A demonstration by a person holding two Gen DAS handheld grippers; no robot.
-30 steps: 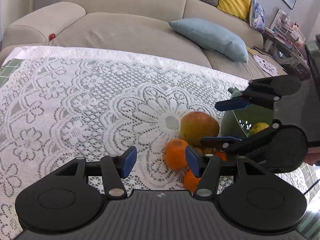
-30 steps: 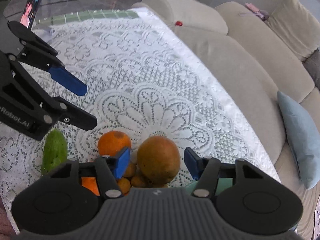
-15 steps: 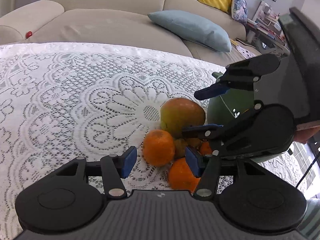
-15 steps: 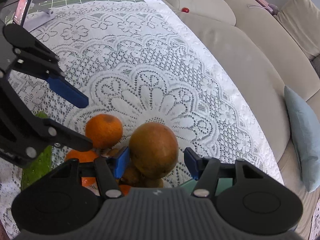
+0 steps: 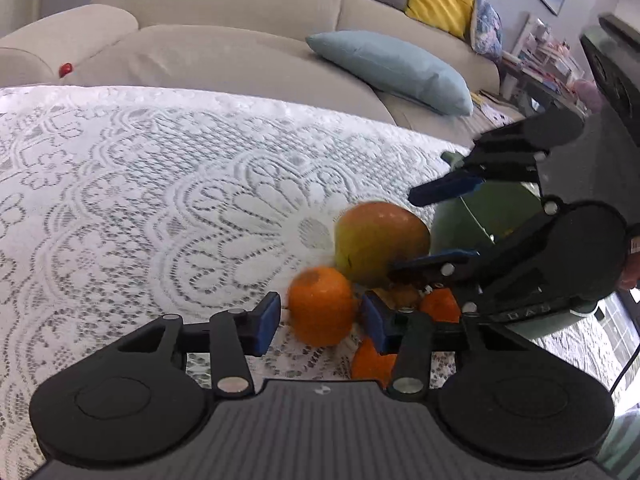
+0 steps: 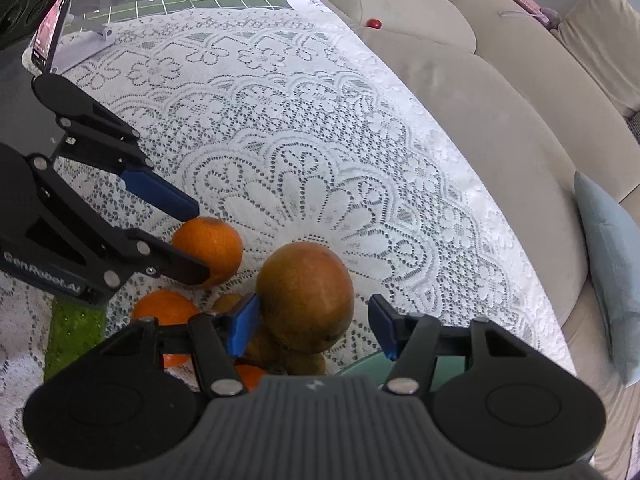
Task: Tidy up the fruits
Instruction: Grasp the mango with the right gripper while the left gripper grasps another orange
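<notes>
On the lace tablecloth (image 5: 160,200) lies a cluster of fruit. My left gripper (image 5: 321,320) has an orange (image 5: 322,306) between its blue pads; its jaws are closing, with thin gaps still showing beside the fruit. From the right wrist view the left gripper (image 6: 199,242) straddles that orange (image 6: 212,244). My right gripper (image 6: 314,324) stands open around a big yellow-red mango-like fruit (image 6: 306,300); its left pad is close against the fruit and its right pad is apart. The right gripper (image 5: 404,234) also shows beside this fruit (image 5: 376,240).
A green bowl (image 5: 480,208) stands right behind the fruit, its rim (image 6: 360,364) under my right gripper. More oranges (image 6: 164,312), small brown fruits (image 6: 304,362) and a cucumber (image 6: 76,332) lie close by. A sofa (image 5: 240,52) with a blue cushion (image 5: 392,68) runs along the table's far edge.
My left gripper sank toward the fruit, brought the orange between its pads and narrowed its jaws. The right gripper drew closer over the big fruit, jaw width unchanged.
</notes>
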